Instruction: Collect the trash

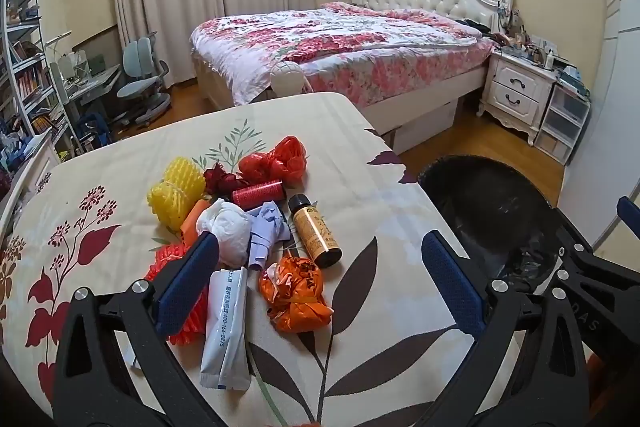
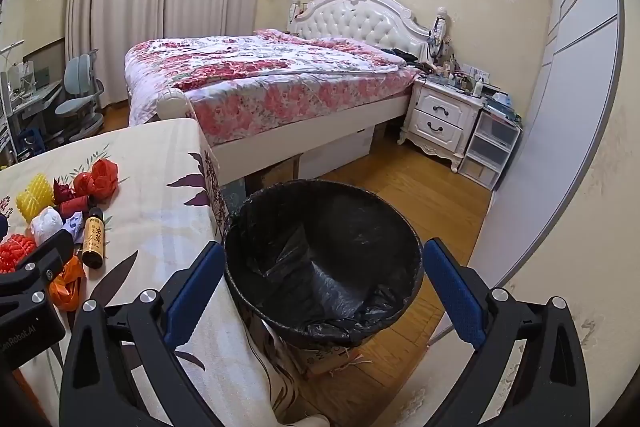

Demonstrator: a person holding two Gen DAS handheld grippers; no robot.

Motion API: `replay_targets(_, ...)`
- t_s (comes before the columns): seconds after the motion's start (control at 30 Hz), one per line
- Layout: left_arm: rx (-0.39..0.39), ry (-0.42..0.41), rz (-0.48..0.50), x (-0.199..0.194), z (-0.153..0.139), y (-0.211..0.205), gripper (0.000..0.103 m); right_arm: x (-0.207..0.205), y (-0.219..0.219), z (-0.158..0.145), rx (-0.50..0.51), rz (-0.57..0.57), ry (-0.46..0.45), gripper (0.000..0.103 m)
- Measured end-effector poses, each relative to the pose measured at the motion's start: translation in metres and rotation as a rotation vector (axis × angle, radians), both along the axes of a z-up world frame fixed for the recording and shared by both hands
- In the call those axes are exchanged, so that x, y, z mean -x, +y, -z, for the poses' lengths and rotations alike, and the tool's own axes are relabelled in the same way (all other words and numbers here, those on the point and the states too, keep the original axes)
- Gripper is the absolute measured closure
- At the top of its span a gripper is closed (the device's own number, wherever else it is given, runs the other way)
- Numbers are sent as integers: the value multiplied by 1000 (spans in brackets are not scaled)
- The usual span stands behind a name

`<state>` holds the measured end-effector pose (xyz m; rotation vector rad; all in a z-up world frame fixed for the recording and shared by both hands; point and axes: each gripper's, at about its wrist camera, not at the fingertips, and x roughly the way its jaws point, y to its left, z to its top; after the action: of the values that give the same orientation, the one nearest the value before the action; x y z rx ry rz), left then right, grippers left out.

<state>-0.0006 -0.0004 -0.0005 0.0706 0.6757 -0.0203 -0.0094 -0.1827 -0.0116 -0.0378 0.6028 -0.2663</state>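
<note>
Left wrist view: left gripper, jaws wide apart and empty, hangs over a trash pile on the table; bottle and orange bag lie nearest. Right gripper, equally spread and empty, faces the bin beside the table. Step, by judgement: first pick not yet made; next, close on one item.

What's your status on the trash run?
Both grippers open, empty: left, right. Trash pile on table, untouched. Bin lined, unobstructed.

Black bin liner, yellow foam net, leaf-patterned cream tablecloth
</note>
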Motion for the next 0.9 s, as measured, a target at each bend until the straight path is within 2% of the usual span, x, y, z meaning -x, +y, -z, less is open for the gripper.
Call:
replay_targets(0.6, 0, 21, 4, -5, 10, -4, 4, 2, -6, 2, -10, 4, 9, 7)
replay_targets(0.87, -7, 27, 12, -4, 11, -7, 4, 15, -17, 8, -9, 4, 11, 7)
replay_targets(0.9, -8, 27, 13, -4, 11, -8, 4, 6, -15, 5, -8, 6, 13, 7)
